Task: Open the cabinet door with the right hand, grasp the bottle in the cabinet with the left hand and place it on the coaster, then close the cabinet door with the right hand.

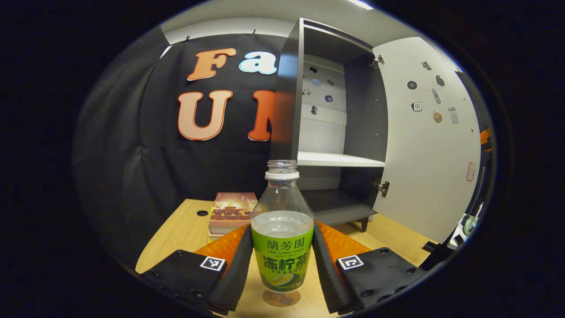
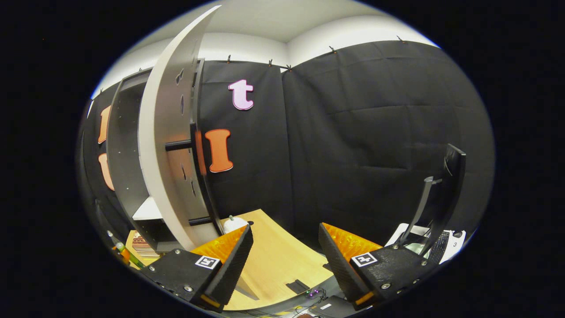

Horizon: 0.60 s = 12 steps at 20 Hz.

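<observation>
Left gripper [image 1: 282, 265]: nearest the lens in the left gripper view; both fingers lie against the sides of the bottle [image 1: 282, 238], holding it upright.
Bottle: clear, capless, green label, liquid up to about the label's top; out of the cabinet, over the wooden table [image 1: 181, 229].
Coaster [image 1: 281, 298]: a brownish round patch under the bottle's base; mostly covered, and I cannot tell whether the bottle touches it.
Hard to make out: small stickers on the inside of the cabinet door [image 1: 423, 145] and on the cabinet's back panel are too small to read.
Cabinet [image 1: 326, 128]: dark grey, door swung wide to the right, white shelf bare.
Book [image 1: 231, 212]: lying flat behind the bottle, left of the cabinet, partly hidden by a finger.
Right gripper [image 2: 282, 260]: jaws wide apart, holding nothing, over the table's edge.
Door in the right gripper view: seen edge-on at the left, its dark handle [image 2: 178, 144] sticking out, well apart from the fingers.
Monitor [image 2: 450, 185]: at the far right, cut off.
</observation>
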Available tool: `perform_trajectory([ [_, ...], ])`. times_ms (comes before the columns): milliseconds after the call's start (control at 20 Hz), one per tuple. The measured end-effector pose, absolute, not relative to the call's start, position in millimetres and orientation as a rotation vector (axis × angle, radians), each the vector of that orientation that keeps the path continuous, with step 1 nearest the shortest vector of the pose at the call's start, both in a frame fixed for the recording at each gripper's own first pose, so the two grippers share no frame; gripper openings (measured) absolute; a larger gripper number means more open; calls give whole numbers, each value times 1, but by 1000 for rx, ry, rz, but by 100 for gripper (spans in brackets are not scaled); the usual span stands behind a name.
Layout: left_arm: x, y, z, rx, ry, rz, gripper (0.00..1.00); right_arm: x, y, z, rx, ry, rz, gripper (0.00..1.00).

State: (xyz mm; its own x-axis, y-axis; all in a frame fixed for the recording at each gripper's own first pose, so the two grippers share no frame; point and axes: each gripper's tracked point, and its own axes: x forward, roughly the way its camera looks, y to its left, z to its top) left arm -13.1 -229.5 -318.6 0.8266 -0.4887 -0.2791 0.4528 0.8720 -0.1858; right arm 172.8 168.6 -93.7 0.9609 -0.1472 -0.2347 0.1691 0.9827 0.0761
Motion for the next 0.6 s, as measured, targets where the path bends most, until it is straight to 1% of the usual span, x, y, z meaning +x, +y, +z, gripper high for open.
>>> perform_trajectory([
  [50, -16, -229, -328, -115, 339, -499, 80, 172, 170, -94, 91, 236, -165, 93],
  [100, -19, -226, -337, -110, 339, -494, 76, 172, 169, -94, 85, 239, -171, 93],
  [150, -21, -225, -345, -98, 339, -495, 78, 170, 169, -94, 80, 240, -179, 93],
  [600, -32, -246, -418, -73, 392, -521, 78, 160, 164, -101, 51, 286, -212, 93],
])
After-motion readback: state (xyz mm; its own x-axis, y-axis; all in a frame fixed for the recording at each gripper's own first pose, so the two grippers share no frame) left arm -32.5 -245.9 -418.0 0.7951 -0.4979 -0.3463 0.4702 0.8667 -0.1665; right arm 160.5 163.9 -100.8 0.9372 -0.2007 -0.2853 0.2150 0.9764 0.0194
